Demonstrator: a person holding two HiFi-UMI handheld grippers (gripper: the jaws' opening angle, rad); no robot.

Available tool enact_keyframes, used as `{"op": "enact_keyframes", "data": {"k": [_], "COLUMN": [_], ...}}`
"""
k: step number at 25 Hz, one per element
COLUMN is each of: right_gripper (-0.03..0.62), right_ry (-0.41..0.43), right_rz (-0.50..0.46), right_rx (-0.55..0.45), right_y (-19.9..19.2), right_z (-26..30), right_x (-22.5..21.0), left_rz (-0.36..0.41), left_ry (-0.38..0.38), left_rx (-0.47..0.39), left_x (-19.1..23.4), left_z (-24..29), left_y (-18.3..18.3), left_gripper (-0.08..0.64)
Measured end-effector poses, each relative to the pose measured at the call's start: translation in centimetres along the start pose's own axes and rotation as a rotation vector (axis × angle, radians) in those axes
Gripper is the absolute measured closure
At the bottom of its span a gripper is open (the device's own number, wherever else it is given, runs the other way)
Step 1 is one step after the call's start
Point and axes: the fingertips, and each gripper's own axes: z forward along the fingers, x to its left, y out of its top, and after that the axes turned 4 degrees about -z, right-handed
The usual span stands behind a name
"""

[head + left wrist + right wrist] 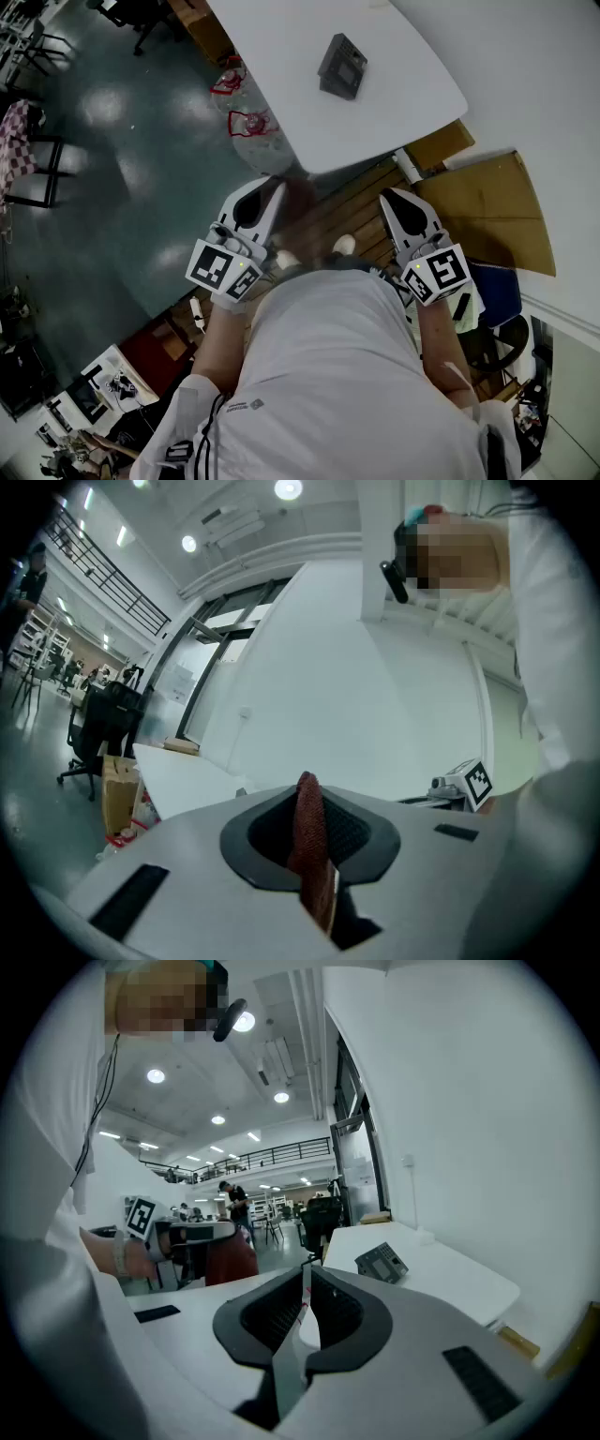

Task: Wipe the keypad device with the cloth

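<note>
The dark grey keypad device (pixel 342 66) lies on the white table (pixel 394 112), away from both grippers; in the right gripper view the keypad device (pixel 382 1262) sits on the white table (pixel 450 1283) ahead and to the right. My left gripper (pixel 277 190) is shut on a reddish-brown cloth (pixel 300 202). In its own view the cloth (pixel 307 832) stands pinched between the jaws of the left gripper (pixel 307 782). My right gripper (pixel 389 195) is held level beside it, short of the table edge. The right gripper (pixel 305 1277) has its jaws together with nothing between them.
Flattened cardboard (pixel 492 211) lies right of the table's near end. Clear bags with red print (pixel 248 122) sit on the floor by the table's left side. Wooden boards (pixel 352 211) lie under the grippers. An office chair (pixel 323 1215) and a distant person (pixel 231 1202) stand beyond.
</note>
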Motion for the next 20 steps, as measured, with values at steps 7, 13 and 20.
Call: {"op": "enact_keyframes", "data": {"k": [7, 13, 20], "right_gripper": [0.551, 0.551, 0.551], "right_ry": [0.0, -0.012, -0.028], "right_rz": [-0.011, 0.012, 0.06], "right_rx": [-0.033, -0.053, -0.07], "right_y": [0.3, -0.7, -1.1], "right_z": [-1.4, -3.7, -4.9], "right_x": [-4.2, -8.9, -12.5], "left_rz": [0.02, 0.023, 0.015], "left_ry": [-0.011, -0.006, 0.018], "left_rx": [0.031, 0.049, 0.084], "left_x": [-1.7, -3.5, -4.7], "left_z": [4.6, 9.4, 13.3], "left_y": [-0.5, -1.7, -2.4], "left_gripper": [0.525, 0.525, 0.525]}}
